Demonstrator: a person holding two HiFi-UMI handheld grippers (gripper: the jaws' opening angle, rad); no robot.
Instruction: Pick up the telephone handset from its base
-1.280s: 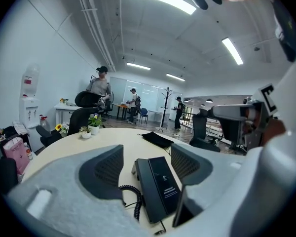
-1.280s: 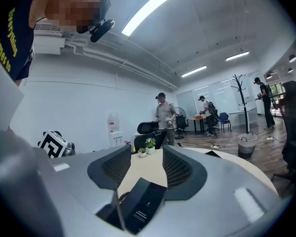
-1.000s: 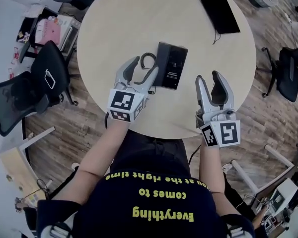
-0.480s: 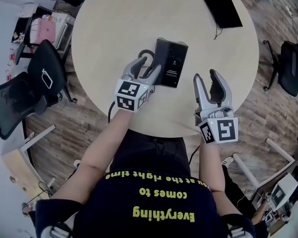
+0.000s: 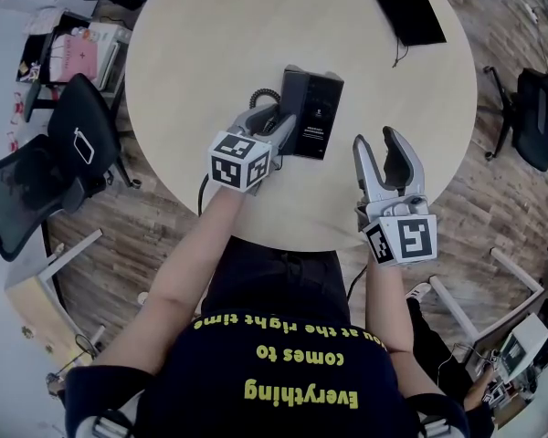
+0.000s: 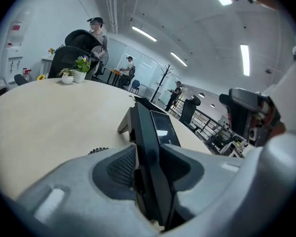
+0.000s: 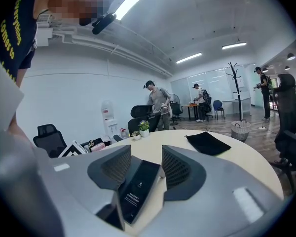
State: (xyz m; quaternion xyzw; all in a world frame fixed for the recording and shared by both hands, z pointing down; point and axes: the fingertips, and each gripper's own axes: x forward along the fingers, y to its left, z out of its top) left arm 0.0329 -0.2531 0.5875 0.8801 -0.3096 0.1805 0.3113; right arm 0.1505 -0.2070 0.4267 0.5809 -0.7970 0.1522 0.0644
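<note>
Black handset [image 6: 150, 152] in its base [image 5: 320, 121], left gripper [image 5: 269, 122] closing on it, right gripper [image 5: 377, 149] wide.

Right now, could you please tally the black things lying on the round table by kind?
Telephone: 1
Pouch: 1
Total: 2

A flat black fabric pouch [image 5: 405, 5] lies at the far edge of the round pale wooden table [image 5: 210, 53]; black mesh office chairs [image 5: 87, 135] stand beside it on wood-plank flooring [image 5: 164, 235].
</note>
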